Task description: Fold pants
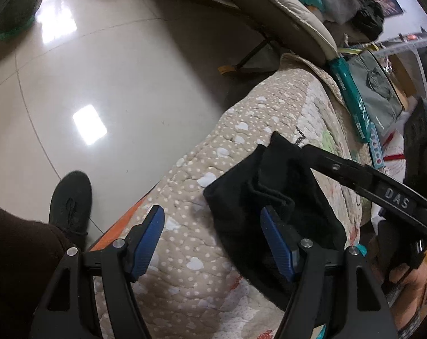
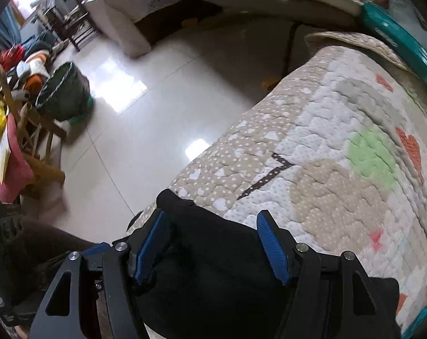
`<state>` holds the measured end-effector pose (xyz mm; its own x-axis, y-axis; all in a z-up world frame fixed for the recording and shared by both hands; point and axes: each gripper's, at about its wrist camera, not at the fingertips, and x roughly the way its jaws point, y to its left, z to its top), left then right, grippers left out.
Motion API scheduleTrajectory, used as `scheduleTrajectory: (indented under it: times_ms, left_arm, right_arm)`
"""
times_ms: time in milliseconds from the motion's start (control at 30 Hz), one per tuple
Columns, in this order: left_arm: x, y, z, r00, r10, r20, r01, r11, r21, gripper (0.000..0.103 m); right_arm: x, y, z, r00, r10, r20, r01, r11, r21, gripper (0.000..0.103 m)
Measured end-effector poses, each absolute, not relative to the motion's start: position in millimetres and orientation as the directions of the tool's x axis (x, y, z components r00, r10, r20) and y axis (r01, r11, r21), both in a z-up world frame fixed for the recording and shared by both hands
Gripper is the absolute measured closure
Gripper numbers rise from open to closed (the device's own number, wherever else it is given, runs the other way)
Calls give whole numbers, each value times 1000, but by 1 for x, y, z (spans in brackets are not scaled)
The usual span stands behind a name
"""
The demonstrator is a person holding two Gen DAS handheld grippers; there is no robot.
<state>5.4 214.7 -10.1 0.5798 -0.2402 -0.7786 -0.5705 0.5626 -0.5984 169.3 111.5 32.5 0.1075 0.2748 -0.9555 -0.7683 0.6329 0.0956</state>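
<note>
Black pants [image 1: 269, 192] lie folded in a small bundle on a quilted beige and white bed cover [image 1: 202, 254]. My left gripper [image 1: 213, 226] is open just above the cover, its right pad [image 1: 275, 240] against the bundle's near edge, its left pad over bare quilt. The right gripper's black arm [image 1: 382, 186] reaches in from the right over the bundle. In the right wrist view the pants [image 2: 213, 268] fill the space between the fingers of my open right gripper [image 2: 213, 234], which rests over them on the cover [image 2: 340, 169].
The cover's left edge drops to a glossy tiled floor [image 1: 114, 79]. My black shoe [image 1: 70, 200] stands by the edge. A cushion [image 1: 284, 11], teal boxes [image 1: 354, 99] and bags lie beyond. A dark bin [image 2: 65, 93] and wooden chair [image 2: 35, 147] stand on the floor.
</note>
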Motion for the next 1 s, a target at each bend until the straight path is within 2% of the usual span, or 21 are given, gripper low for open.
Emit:
scheduleTrajectory:
  times_ms: [167, 367, 433, 467, 533, 600, 667, 867, 1000]
  left_arm:
    - [20, 198, -9, 557, -224, -799, -535, 640, -552, 33]
    - [28, 199, -22, 545, -255, -799, -562, 595, -574, 32]
    - [31, 198, -23, 545, -248, -801, -562, 601, -568, 32]
    - [34, 197, -23, 537, -248, -806, -557, 613, -560, 32]
    - [38, 195, -21, 530, -267, -805, -531, 635, -561, 44]
    - [40, 193, -13, 540, -294, -789, -483, 659, -576, 74]
    - [41, 188, -5, 547, -305, -780, -442, 686, -578, 85]
    - [34, 191, -3, 562, -412, -717, -423, 602, -677, 86]
    - [35, 180, 16, 587, -431, -686, -372, 609, -701, 86]
  right_arm:
    - [169, 122, 19, 92, 246, -965, -790, 608, 79, 31]
    - [160, 141, 6, 79, 226, -971, -818, 571, 66, 33]
    - [154, 147, 1, 75, 213, -974, -834, 549, 56, 52]
    - [153, 149, 0, 75, 202, -976, -836, 546, 49, 64]
    - [150, 151, -1, 103, 187, -977, -838, 545, 16, 70]
    - [150, 150, 3, 112, 198, -974, -830, 557, 18, 77]
    - [151, 146, 8, 114, 215, -970, -821, 570, 30, 78]
    - [144, 132, 34, 142, 263, -954, -810, 586, 41, 79]
    - [144, 111, 58, 172, 303, -937, -795, 605, 50, 80]
